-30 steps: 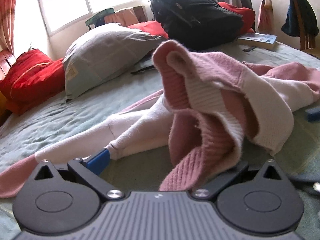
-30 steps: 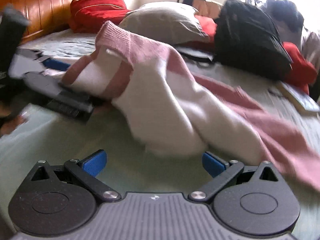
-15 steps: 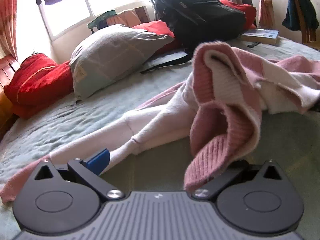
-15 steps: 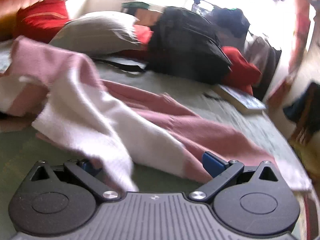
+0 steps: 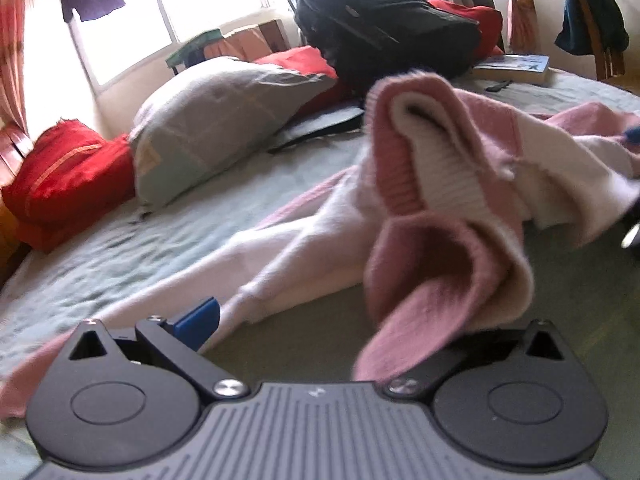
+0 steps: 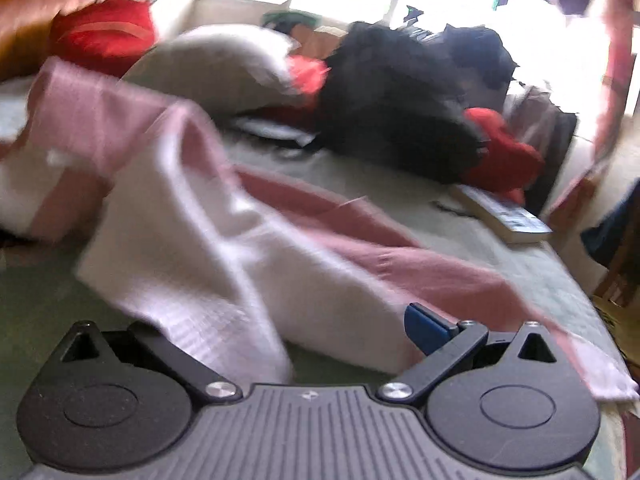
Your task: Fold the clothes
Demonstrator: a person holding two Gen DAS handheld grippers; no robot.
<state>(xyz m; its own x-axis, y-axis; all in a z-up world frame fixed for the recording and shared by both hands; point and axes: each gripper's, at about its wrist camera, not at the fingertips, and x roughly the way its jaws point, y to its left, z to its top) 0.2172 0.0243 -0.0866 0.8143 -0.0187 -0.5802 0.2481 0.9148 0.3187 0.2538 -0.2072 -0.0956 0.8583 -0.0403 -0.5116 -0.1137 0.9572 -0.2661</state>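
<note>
Shifted leftward since before, the sweater [image 5: 448, 184] is draped over the splayed fingers of both the left gripper [image 5: 332, 328] and right gripper [image 6: 280, 332] above the bed [image 5: 120, 240].

Colours here are pretty loud. The sweater [image 5: 452, 184] is dusty pink and cream-white in big blocks, with ribbed pink trim at the near edge. It's on a pale grey-green bedspread [image 5: 120, 248]. Far left there's a bright red cushion [image 5: 68, 176] with an orange-ish stripe, next to it a grey pillow [image 5: 216, 120] with faint pale lines. Further back is a black backpack [image 5: 384, 24], more red fabric [image 6: 500, 148] behind it. The left gripper [image 5: 320, 328] and right gripper [image 6: 276, 328] are black with blue finger pads.
</note>
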